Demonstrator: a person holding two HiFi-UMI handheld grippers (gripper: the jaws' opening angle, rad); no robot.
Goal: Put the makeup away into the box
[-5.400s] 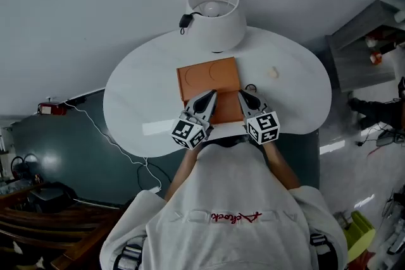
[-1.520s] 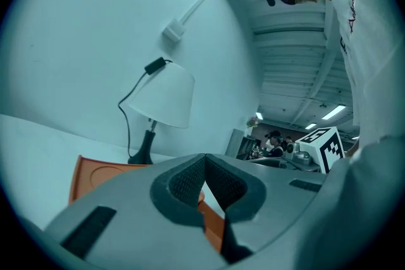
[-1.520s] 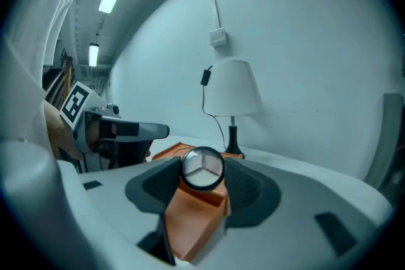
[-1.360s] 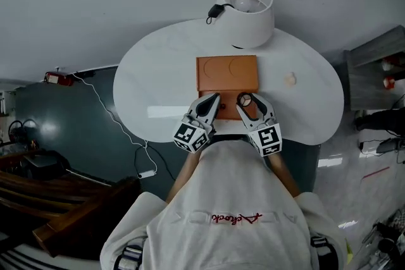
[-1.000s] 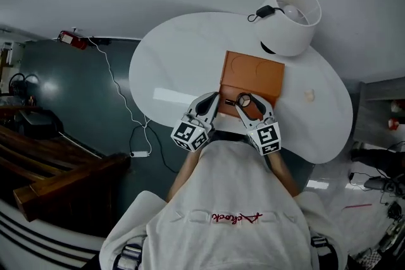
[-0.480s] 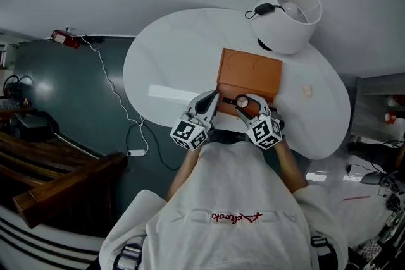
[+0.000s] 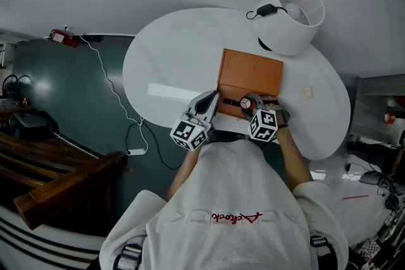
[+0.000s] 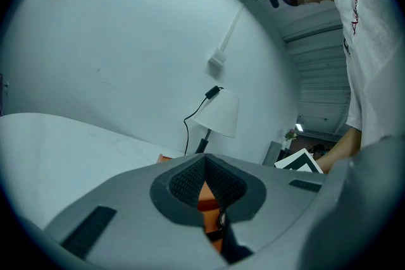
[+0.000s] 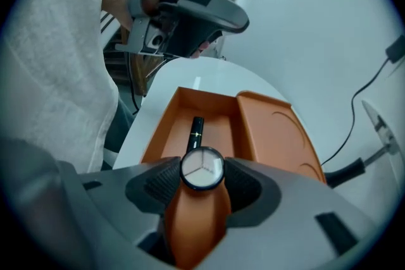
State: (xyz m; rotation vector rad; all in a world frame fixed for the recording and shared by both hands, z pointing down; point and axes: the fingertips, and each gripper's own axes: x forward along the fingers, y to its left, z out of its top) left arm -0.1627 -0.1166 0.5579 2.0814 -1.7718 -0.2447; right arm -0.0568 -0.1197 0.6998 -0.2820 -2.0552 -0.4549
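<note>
Right gripper's (image 9: 202, 181) fingers (image 9: 158, 183) are clamping an orange, round-capped bottle (image 9: 196, 218) over the open orange box (image 9: 166, 133); left gripper's (image 8: 204, 181) fingers (image 8: 183, 183) are pressing together, empty.

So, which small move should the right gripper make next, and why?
Probably lower the right gripper a little into the open orange box, before any release. Its jaws are shut on the orange makeup bottle, which seems to hang above the near part of the box. A black tube already lies inside, so the bottle should come down beside it, not on it.
</note>
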